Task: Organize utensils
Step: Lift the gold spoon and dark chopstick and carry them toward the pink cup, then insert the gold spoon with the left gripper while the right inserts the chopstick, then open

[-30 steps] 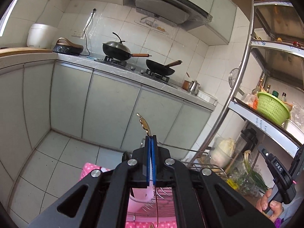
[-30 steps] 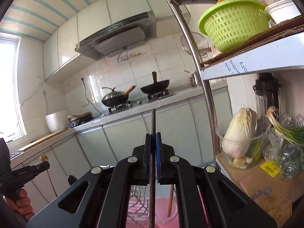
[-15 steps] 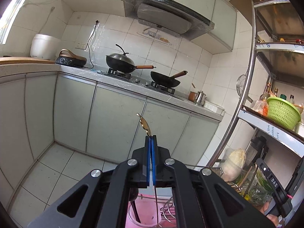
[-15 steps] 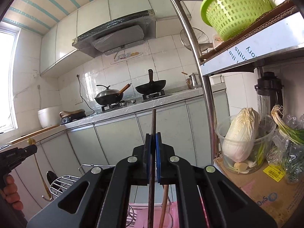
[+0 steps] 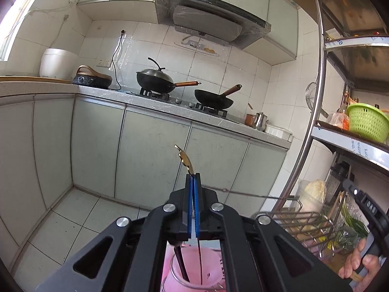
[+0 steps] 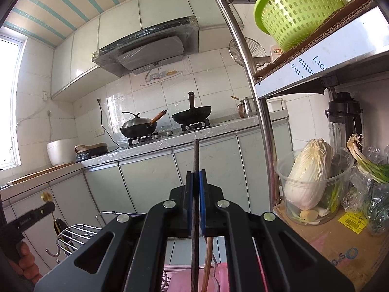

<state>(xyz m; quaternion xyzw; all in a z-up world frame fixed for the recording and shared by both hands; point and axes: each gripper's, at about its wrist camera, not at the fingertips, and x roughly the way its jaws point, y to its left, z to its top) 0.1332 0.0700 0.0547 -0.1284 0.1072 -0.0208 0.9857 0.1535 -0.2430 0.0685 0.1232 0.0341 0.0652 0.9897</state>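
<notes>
Kitchen with pale green cupboard doors and white wall tiles. Lidded wok (image 5: 155, 79) and open wok (image 5: 214, 97) on the stove, upper middle of the left view, under a grey hood (image 5: 209, 17). White rice cooker (image 5: 57, 63) far left on the surface. Metal shelf on the right with a green basket (image 5: 367, 121). Lower right of the right view: big cabbage (image 6: 308, 170) standing in a clear tub.

Left tongs (image 5: 193, 177), lower middle of the left view: squeezed tight on a thin gold utensil (image 5: 184, 159). Gold end sticking up past the blue pads, leaning a little to the left. Thin stem running down below the tongs and, as far as can be seen, into a clear cup (image 5: 180, 275) at the bottom middle. Dark stick (image 5: 181, 260) leaning in that cup too. Pink cloth (image 5: 167, 258) showing behind the cup. Wire rack (image 5: 299, 219) just to the right of it.

Right tongs (image 6: 196, 174), lower middle of the right view: pinched on a dark chopstick (image 6: 196, 155). Top of it poking straight up above the pads, rest going down to the bottom edge. Brown wooden stick (image 6: 207, 262) just beside it, tilted, not gripped. Lower ends too hidden to tell where they sit.

Right hand (image 5: 362, 262) on its handle at the lower right of the left view.
</notes>
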